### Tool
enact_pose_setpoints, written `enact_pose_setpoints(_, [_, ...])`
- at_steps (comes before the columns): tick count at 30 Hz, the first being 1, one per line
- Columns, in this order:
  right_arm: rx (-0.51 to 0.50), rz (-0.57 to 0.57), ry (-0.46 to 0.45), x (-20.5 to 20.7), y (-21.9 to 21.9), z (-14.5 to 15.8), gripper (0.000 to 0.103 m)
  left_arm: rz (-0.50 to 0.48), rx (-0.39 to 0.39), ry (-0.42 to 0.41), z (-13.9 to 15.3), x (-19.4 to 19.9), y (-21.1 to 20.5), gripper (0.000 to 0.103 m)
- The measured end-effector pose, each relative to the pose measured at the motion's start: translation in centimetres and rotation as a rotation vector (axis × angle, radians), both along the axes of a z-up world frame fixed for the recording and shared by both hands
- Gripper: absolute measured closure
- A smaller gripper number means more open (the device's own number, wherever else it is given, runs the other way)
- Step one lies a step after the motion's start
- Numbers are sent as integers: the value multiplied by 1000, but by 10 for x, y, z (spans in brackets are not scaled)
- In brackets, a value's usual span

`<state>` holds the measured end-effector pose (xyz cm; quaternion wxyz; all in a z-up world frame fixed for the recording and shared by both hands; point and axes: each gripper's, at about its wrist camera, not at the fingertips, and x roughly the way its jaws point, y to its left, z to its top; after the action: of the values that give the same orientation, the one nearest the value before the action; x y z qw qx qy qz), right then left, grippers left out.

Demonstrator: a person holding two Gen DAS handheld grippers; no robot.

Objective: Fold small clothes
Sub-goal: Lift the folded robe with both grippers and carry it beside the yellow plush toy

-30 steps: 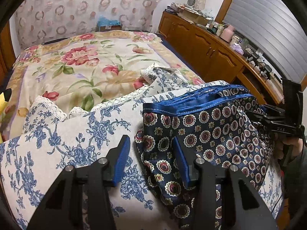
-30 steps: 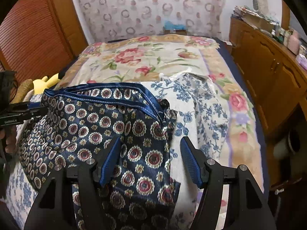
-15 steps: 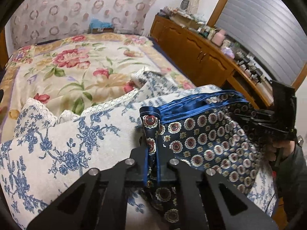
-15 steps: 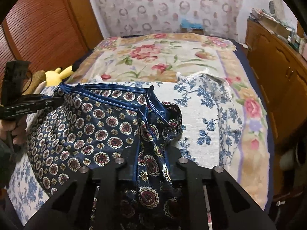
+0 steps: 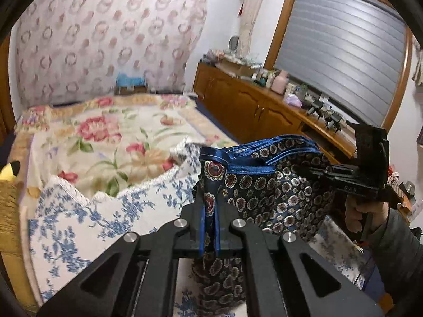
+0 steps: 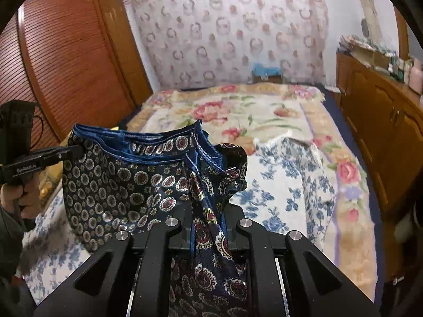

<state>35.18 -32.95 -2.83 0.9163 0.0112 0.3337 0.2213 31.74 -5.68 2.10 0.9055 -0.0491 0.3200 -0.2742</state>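
Both grippers, left gripper (image 5: 208, 227) and right gripper (image 6: 207, 233), have clamped onto the navy patterned shorts (image 6: 127, 182) and lifted them off the blue-flowered cloth (image 5: 105, 211), right jaws closing tighter, so folding's barely started.

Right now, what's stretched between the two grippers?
The patterned navy shorts hang in a sag between the left gripper and right gripper, above the blue-flowered cloth; the right wrist view shows it.
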Motion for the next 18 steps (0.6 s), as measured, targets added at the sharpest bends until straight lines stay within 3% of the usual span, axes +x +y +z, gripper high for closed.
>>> enact_pose_setpoints(9, [-1,60,-110,-25,29,41,93,74,-2,-117,35,-47,41,101])
enact_pose_setpoints(18, [-47,207,-174,-27,99,66,93,218,29,-158,41,-88,109,101])
